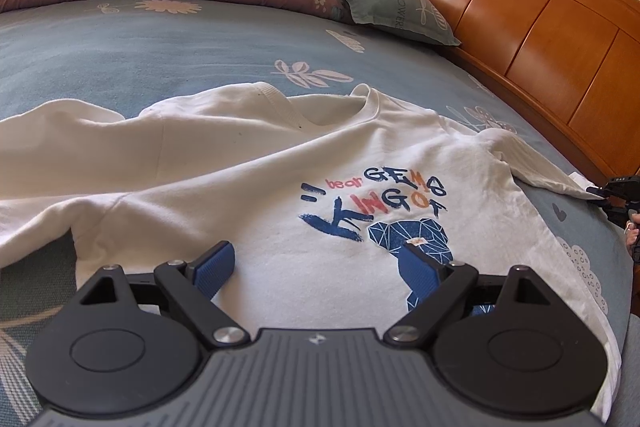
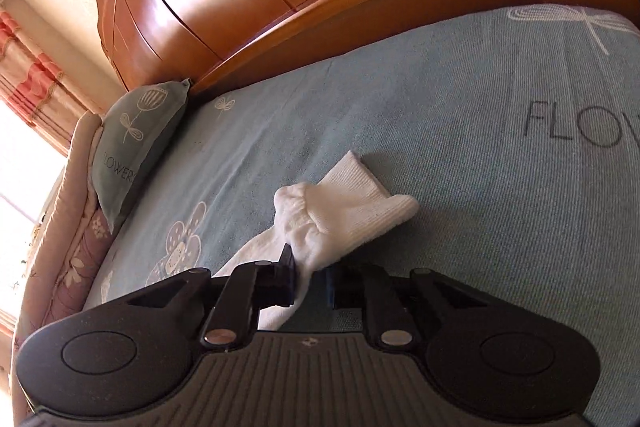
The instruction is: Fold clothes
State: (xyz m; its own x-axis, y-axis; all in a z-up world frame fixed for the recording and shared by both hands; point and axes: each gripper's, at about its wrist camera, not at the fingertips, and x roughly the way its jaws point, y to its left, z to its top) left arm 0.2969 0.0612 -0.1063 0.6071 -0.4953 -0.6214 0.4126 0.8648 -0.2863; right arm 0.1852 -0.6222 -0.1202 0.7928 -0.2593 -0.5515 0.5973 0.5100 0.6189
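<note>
White sweatshirt (image 1: 248, 163) lay spread on the bed (image 1: 140, 43). Left gripper (image 1: 320, 267) hovered over its hem, jaws released. Right gripper (image 2: 310, 279) jaws clenched on the sleeve (image 2: 320, 223).

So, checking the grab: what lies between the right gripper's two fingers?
The ribbed cuff end of the white printed sweatshirt's sleeve, pinched by the shut right gripper, shown in the right wrist view.
</note>
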